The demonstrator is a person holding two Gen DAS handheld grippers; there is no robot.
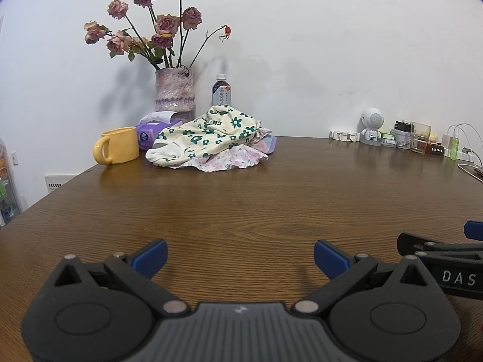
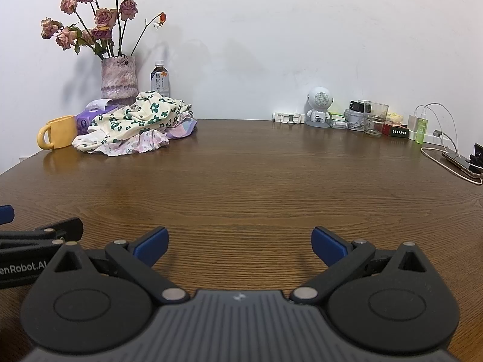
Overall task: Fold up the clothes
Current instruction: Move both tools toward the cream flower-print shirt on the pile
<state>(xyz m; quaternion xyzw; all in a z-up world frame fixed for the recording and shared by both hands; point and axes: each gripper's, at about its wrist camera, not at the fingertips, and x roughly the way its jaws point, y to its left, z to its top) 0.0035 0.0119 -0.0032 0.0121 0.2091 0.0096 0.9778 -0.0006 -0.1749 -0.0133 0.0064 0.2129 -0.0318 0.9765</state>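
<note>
Nothing folded yet: the crumpled heap of cream green-flowered and pink floral clothes (image 1: 208,138) sits far left on the brown wooden table (image 1: 271,199). Left gripper (image 1: 240,256) and right gripper (image 2: 240,242) hover near, spread wide, empty.

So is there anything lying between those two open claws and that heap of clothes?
No. In both wrist views, only bare wooden table separates the left gripper and right gripper from the clothes pile.

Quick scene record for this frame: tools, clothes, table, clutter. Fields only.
left tool: open, empty, low over the table
right tool: open, empty, beside the left one
clothes pile: unfolded, far left of table, untouched
top garment: cream with green flowers
table: brown wood
near pile: yellow mug, tissue box, vase, bottle
</note>
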